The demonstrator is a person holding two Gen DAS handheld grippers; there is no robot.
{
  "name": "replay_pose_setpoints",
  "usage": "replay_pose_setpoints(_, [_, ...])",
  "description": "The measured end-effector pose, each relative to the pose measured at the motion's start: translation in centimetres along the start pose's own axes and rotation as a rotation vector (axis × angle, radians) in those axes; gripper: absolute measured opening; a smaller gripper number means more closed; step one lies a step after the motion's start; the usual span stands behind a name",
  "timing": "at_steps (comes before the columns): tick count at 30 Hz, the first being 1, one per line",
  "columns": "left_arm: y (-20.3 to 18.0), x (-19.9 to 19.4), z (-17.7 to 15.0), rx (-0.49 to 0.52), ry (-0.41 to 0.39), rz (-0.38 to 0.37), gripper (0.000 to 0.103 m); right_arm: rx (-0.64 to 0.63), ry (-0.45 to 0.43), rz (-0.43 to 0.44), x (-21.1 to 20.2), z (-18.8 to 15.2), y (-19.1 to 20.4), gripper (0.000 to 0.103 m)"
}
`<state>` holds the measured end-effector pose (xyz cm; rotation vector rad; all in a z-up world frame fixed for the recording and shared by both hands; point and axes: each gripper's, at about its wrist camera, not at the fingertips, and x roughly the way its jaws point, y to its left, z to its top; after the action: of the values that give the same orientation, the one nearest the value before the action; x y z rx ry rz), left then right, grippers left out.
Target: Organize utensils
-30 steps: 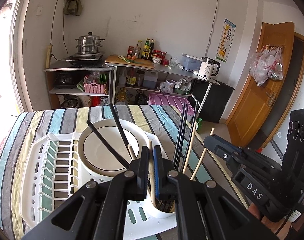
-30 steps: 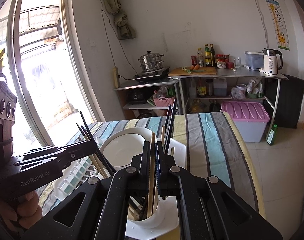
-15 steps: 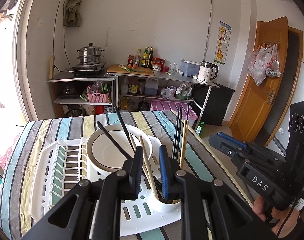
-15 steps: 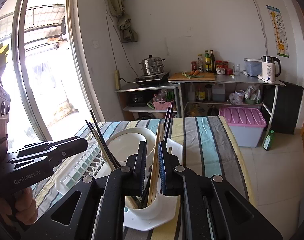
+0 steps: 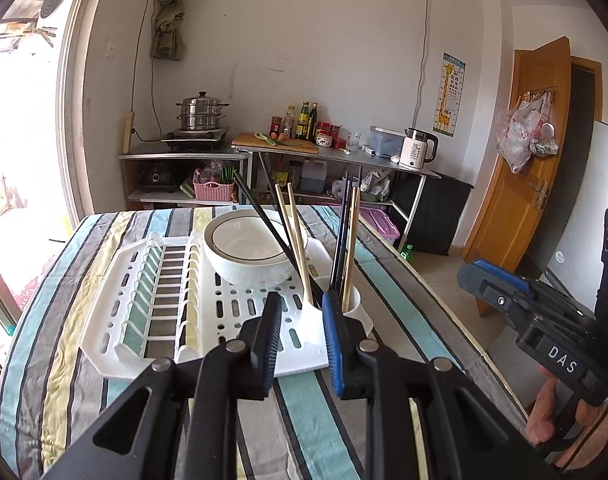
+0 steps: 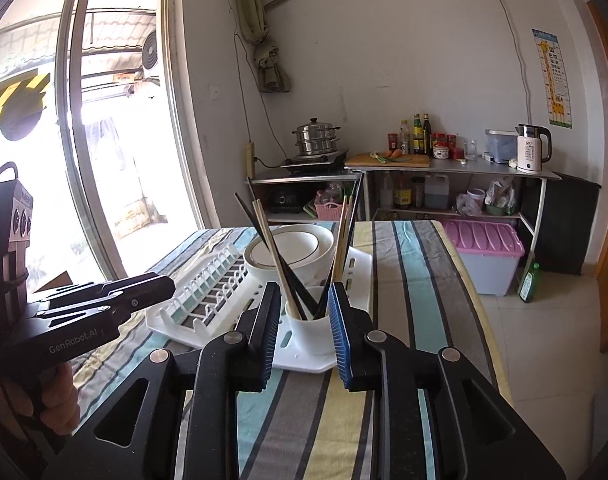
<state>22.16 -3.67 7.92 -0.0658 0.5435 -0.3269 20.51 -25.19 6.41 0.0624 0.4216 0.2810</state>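
Both tools hang spread and empty: left tool (image 5: 302,334), right tool (image 6: 304,330). The chopsticks (image 5: 346,240) stand in the white cup (image 5: 354,306) at frame centre, on the drying rack (image 5: 152,308), likely finished. Only the left view shows the rack's slotted floor; the right shows the window.

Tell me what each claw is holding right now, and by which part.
Nothing. The left claw and right claw are both open and empty; the chopsticks stand in the white holder.

Bright daylight, sharp focus, fisheye bend.
Window (image 6: 116,128) left of the claw (image 6: 303,320) is blown out with glare; picture corners go black.
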Motion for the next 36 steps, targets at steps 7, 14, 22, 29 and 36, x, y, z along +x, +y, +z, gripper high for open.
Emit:
replay_pose_setpoints(7, [-0.9, -4.1, -4.7, 0.027, -0.013, 0.040, 0.028, -0.043, -0.012, -0.021, -4.2, -3.5, 2.4, 0.027])
replay_pose_setpoints(14, [-1.0, -7.5, -8.2, 0.016, -0.033, 0.082, 0.030, -0.046, -0.010, -0.026, -7.1, -6.9, 4.0, 0.028])
replay_pose_setpoints(22, [-1.0, -10.4, -11.8, 0.007, -0.038, 0.126, 0.031, -0.038, 0.009, -0.044, -9.7, -10.1, 4.9, 0.029])
replay_pose_setpoints(29, [-1.0, -11.6, -13.9, -0.011, -0.030, 0.143, 0.031, -0.048, 0.020, -0.053, -10.9, -11.7, 5.7, 0.029])
replay_pose_setpoints(36, [-1.2, -12.0, -14.6, -0.008, -0.039, 0.150, 0.031, -0.057, 0.029, -0.057, -10.6, -11.9, 5.9, 0.029])
